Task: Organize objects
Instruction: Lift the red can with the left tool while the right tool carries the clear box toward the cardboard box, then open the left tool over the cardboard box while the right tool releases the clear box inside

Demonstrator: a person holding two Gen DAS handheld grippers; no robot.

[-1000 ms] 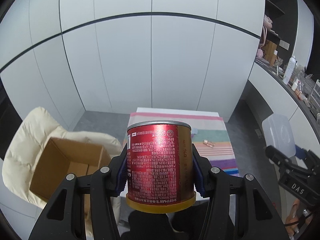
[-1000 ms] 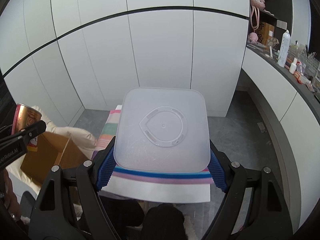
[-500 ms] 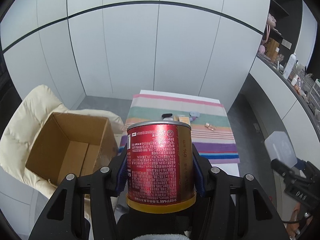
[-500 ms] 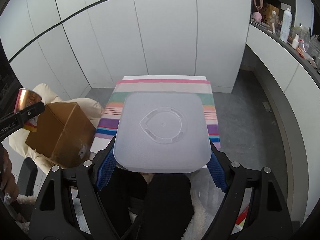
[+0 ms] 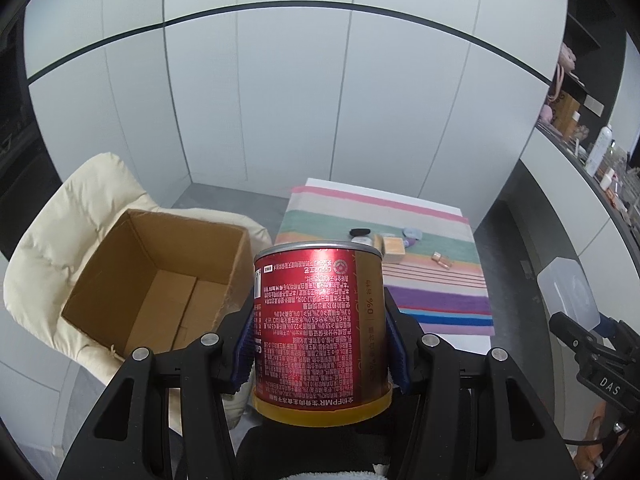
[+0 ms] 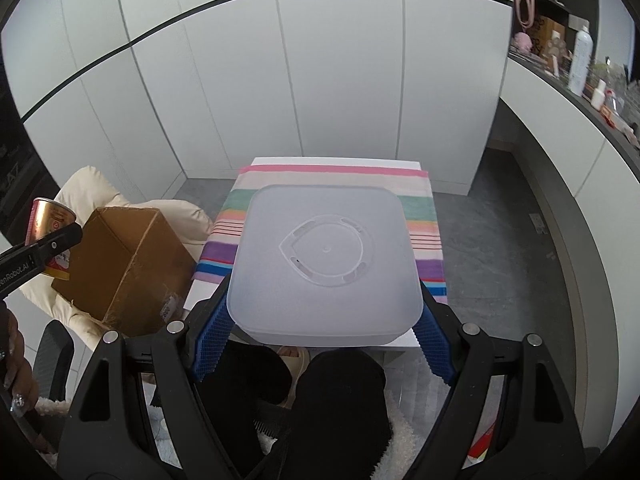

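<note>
My left gripper [image 5: 320,344] clamps a red can [image 5: 320,320]; my right gripper [image 6: 324,336] pinches a translucent box [image 6: 324,264]. Beyond them, an open cardboard box [image 5: 160,280] on a cream chair [image 5: 80,208], then the striped tablecloth [image 5: 436,280], white cabinet wall [image 5: 320,100] behind.

Left gripper [image 5: 320,344] clamps upside-down red can [image 5: 320,320] between blue pads, open cardboard box [image 5: 160,280] on cream chair [image 5: 80,200] at left, striped surface [image 5: 420,280] with small items beyond.

A cardboard box [image 5: 160,280] sits on a cushioned chair [image 5: 60,232], left of the cloth-covered table [image 5: 440,280].
</note>
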